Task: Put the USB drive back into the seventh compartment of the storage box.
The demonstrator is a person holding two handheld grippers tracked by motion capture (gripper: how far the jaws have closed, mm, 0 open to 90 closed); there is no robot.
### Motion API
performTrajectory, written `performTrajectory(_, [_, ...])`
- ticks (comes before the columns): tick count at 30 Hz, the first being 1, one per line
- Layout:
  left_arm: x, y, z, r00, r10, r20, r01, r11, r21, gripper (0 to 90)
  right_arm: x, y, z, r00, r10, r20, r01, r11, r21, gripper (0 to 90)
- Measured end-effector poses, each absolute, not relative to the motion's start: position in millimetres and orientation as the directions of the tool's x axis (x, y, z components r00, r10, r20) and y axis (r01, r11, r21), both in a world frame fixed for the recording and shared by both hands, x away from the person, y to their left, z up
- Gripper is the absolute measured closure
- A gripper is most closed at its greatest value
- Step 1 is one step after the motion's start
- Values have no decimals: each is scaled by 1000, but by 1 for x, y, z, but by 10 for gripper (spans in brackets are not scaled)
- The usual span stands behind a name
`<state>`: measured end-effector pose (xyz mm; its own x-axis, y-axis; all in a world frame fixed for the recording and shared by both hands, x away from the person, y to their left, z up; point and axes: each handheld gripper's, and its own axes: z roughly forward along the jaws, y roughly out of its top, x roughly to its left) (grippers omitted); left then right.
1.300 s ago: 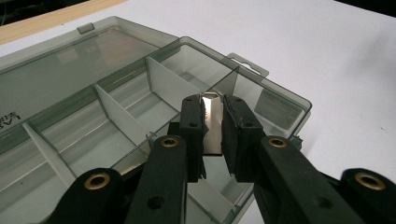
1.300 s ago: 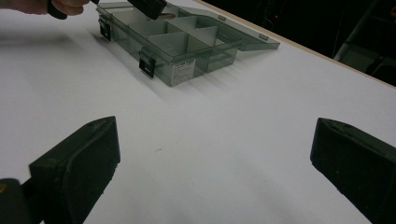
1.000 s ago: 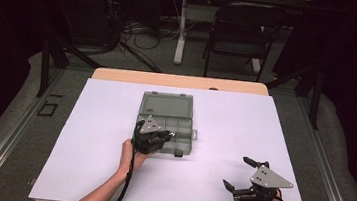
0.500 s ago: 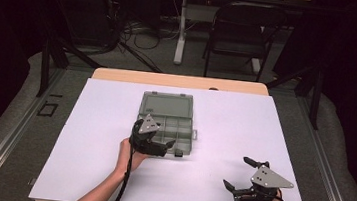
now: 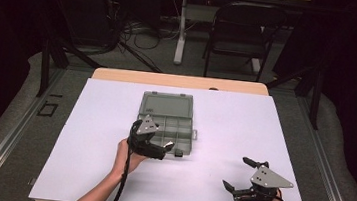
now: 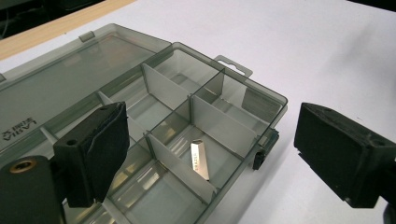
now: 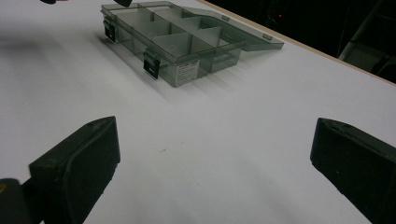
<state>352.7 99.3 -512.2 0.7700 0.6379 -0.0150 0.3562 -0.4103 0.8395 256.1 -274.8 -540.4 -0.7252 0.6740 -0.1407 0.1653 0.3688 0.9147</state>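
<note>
A smoky grey plastic compartment box lies in the middle of the white table with its lid folded open toward the back. In the left gripper view a small flat metal piece lies in one of the box's front compartments. My left gripper hovers open over the box's front edge, and the metal piece sits below the gap between its jaws. My right gripper rests low near the table's front right, open and holding nothing. From the right gripper the box lies farther off.
White table surface spreads around the box. A wooden strip edges the far side. Behind the table stand a black chair and floor cables. The box's black latches face the front.
My left gripper has drifted slightly toward the person along the box's front edge. The right gripper has hardly moved.
</note>
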Motion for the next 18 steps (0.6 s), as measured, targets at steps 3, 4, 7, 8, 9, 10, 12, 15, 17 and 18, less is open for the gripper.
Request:
performTrajectory(3, [348, 102, -508, 772, 636, -4, 350, -419, 838, 104, 256, -274, -540, -725, 675, -139, 166, 368, 915, 9])
performTrajectory(4, [345, 104, -507, 771, 637, 5, 342, -422, 840, 104, 256, -274, -540, -725, 674, -139, 166, 367, 915, 8])
performTrajectory(7, [340, 109, -503, 770, 638, 16, 336, -427, 840, 104, 256, -275, -540, -729, 671, -134, 171, 368, 914, 8])
performTrajectory(8, [339, 111, -502, 769, 639, 15, 336, -425, 841, 104, 257, -275, -540, -728, 673, -133, 173, 367, 914, 8])
performTrajectory(9, [337, 112, -501, 770, 638, 16, 335, -426, 840, 104, 257, -275, -540, -728, 673, -130, 174, 365, 915, 8])
performTrajectory(10, [336, 114, -500, 770, 638, 17, 334, -426, 841, 104, 257, -275, -540, -729, 673, -128, 175, 364, 915, 8])
performTrajectory(12, [333, 118, -499, 767, 642, 18, 334, -422, 843, 104, 256, -275, -540, -728, 673, -130, 176, 367, 913, 8])
performTrajectory(15, [329, 123, -500, 763, 645, 22, 336, -426, 840, 104, 257, -275, -540, -730, 672, -126, 178, 365, 914, 8])
performTrajectory(17, [326, 125, -501, 762, 647, 32, 334, -435, 837, 104, 257, -275, -540, -731, 671, -123, 184, 367, 912, 7])
performTrajectory(18, [324, 127, -502, 761, 648, 41, 328, -439, 837, 104, 257, -275, -540, -730, 673, -123, 184, 366, 912, 6])
